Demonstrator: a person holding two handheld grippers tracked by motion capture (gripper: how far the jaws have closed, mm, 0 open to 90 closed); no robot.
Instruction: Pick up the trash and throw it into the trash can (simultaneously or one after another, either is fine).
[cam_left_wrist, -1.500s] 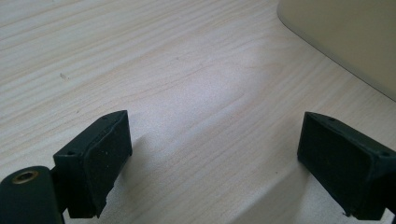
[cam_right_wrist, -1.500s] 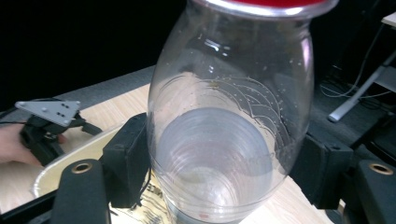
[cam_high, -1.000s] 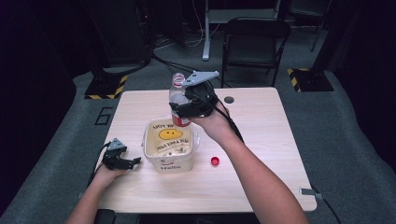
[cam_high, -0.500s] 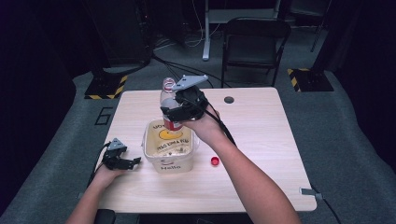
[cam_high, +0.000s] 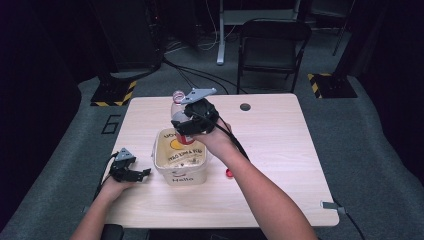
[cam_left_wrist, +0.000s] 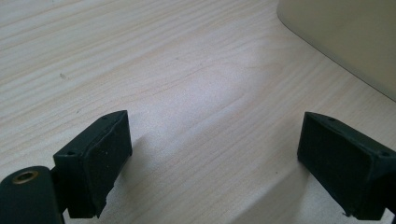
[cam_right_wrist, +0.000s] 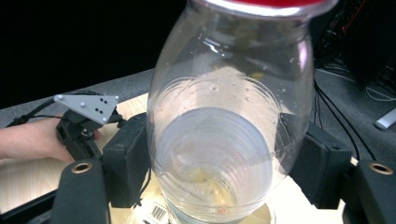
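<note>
The left gripper (cam_high: 131, 172) rests on the table (cam_high: 280, 150) near its left edge, toward the front, where it lay a second ago. Its jaws stand wide apart with bare wood between them, and in the left gripper view the pale wall of the tub (cam_left_wrist: 345, 42) sits just beyond the right jaw.

The cream tub (cam_high: 181, 159), printed with a yellow face and "Hello", stands left of the table's centre, unmoved.

The right gripper (cam_high: 192, 122) is clamped on a clear plastic bottle (cam_high: 179, 107) and holds it tilted over the tub's back rim. In the right gripper view both black pads press the bottle's (cam_right_wrist: 229, 121) clear sides, and its red label band runs along the top of that view. Compared with a second ago, the right hand and bottle have shifted left and toward the front, from behind the tub to over it.

A small red cap (cam_high: 229, 173) lies on the table just right of the tub, unchanged.
</note>
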